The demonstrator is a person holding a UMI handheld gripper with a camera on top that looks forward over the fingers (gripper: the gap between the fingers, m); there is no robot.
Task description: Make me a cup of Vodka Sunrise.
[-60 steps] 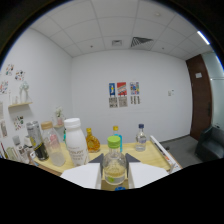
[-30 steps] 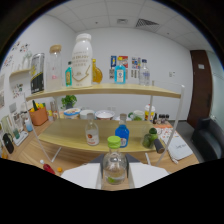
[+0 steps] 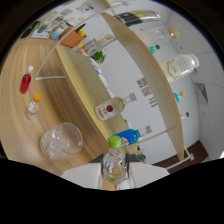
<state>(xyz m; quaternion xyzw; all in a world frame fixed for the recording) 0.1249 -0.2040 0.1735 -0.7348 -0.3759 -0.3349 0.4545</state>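
Observation:
My gripper (image 3: 114,174) is shut on a small clear bottle (image 3: 114,165) with a green cap (image 3: 115,142); its white fingers (image 3: 85,176) press on both sides. The whole view is rolled steeply sideways. A clear glass (image 3: 62,140) holding ice stands on the wooden table (image 3: 20,135), ahead of the fingers and off to their left. Beyond it stand a small bottle of red liquid (image 3: 25,82) and a small bottle with an orange cap (image 3: 32,107). A clear bottle with a red label (image 3: 107,109) sits on the lower shelf.
A two-level wooden shelf (image 3: 75,70) runs across ahead of the fingers. It holds a blue bottle (image 3: 130,135), a white jug (image 3: 180,65), a small plant (image 3: 98,56) and several other bottles. A white wall with posters lies behind.
The view has dropped from the top shelf towards the table and rolled hard sideways. The glass with ice and the red bottle have come into sight. The green-capped bottle stays gripped.

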